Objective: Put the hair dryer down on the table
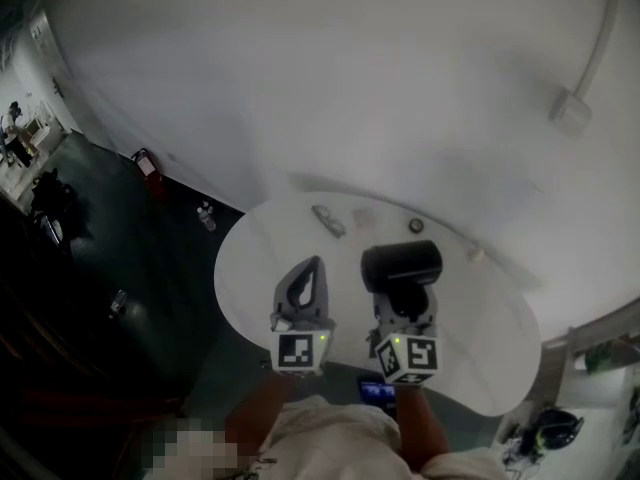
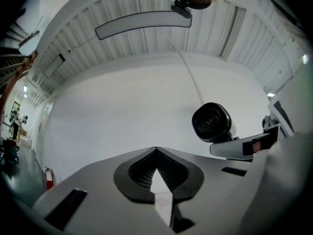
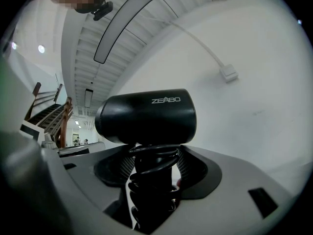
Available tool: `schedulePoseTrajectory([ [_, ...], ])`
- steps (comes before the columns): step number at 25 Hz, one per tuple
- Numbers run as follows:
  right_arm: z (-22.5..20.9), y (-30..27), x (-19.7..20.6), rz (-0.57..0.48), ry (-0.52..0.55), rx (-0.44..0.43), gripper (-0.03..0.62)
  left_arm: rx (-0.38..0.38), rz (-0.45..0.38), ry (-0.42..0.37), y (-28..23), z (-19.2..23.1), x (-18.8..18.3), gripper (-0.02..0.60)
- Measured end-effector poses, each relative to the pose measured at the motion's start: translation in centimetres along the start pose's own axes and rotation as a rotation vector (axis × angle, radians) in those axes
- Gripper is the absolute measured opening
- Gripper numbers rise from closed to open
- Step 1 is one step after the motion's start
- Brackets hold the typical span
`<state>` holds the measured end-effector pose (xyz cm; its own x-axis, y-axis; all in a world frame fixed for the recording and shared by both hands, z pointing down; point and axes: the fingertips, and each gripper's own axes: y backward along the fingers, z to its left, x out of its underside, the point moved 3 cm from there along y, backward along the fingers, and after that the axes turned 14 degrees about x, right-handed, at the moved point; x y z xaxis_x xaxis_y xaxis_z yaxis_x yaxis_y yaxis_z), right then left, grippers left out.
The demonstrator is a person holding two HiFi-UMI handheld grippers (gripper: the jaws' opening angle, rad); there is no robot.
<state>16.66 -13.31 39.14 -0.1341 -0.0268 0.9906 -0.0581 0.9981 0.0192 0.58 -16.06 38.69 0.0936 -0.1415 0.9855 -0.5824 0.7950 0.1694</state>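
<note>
The black hair dryer is held above the white round table, barrel across, its front end seen from the left gripper view. My right gripper is shut on the handle, which has black cord coiled round it. In the right gripper view the barrel sits just above the jaws, which clamp the coiled handle. My left gripper hovers beside it on the left. Its jaws meet at the tips with nothing between them. Both grippers tilt upward, toward wall and ceiling.
Small items lie at the table's far side: a metal piece, a dark round thing, a pale bit. A lit screen shows at the near edge. A wall box with a cable hangs behind. A bottle stands on the dark floor at left.
</note>
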Motion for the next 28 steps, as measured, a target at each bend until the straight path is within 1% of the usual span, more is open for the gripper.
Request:
schedulePoseTrajectory([
  [6, 2.8, -4.1, 0.2, -0.012, 0.006, 0.002, 0.273, 0.014, -0.017, -0.004, -2.2, 4.4, 0.1, -0.005],
  [12, 4.6, -6.3, 0.7, -0.019, 0.020, 0.006, 0.273, 0.046, -0.031, 0.003, -3.6, 6.9, 0.6, -0.005],
  [17, 5.0, -7.1, 1.1, -0.017, 0.026, 0.022, 0.273, 0.052, -0.026, 0.025, -4.2, 8.0, 1.5, -0.005],
  [20, 5.5, -7.7, 1.2, -0.018, 0.028, 0.013, 0.273, 0.048, -0.030, 0.009, -4.5, 8.5, 2.1, -0.005],
  [22, 5.7, -8.2, 1.2, -0.018, 0.033, 0.003, 0.273, 0.043, -0.015, 0.001, -4.9, 8.8, 2.5, -0.005],
  [25, 5.7, -8.4, 1.5, -0.013, 0.035, 0.000, 0.273, 0.042, 0.000, 0.005, -5.1, 8.6, 3.0, -0.005],
  [28, 6.1, -8.7, 2.1, 0.003, 0.036, -0.001, 0.273, 0.039, -0.006, 0.000, -5.1, 8.9, 2.9, -0.005],
])
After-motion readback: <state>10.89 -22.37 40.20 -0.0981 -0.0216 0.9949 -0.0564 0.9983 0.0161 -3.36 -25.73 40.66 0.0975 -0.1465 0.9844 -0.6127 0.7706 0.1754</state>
